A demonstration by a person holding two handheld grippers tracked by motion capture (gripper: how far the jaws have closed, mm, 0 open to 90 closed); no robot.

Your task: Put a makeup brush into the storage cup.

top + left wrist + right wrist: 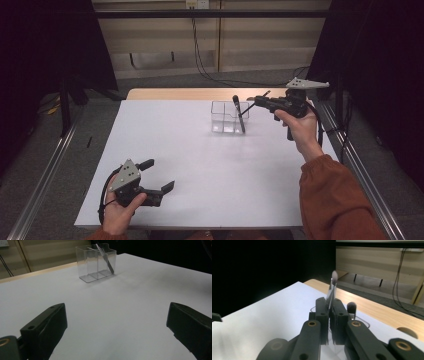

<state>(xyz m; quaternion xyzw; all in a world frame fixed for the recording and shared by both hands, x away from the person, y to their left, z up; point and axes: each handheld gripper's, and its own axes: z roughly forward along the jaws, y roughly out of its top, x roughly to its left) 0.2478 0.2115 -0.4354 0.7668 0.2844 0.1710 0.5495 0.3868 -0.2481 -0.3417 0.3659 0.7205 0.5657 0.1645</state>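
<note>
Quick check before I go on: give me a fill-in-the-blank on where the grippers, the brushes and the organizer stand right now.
1. The right gripper has its jaws ___ on a slim brush.
2. The left gripper rests with its jaws ___, nothing between them.
3. The clear organizer holds exactly ___ leaning dark-headed brush.
4. The organizer stands on a table whose top is ___ in colour.

Missing words: shut; open; one; white

floor: grey carpet (165, 82) | back wall: beige panels (265, 35) | sides: dark curtains (45, 45) | light: dim
</note>
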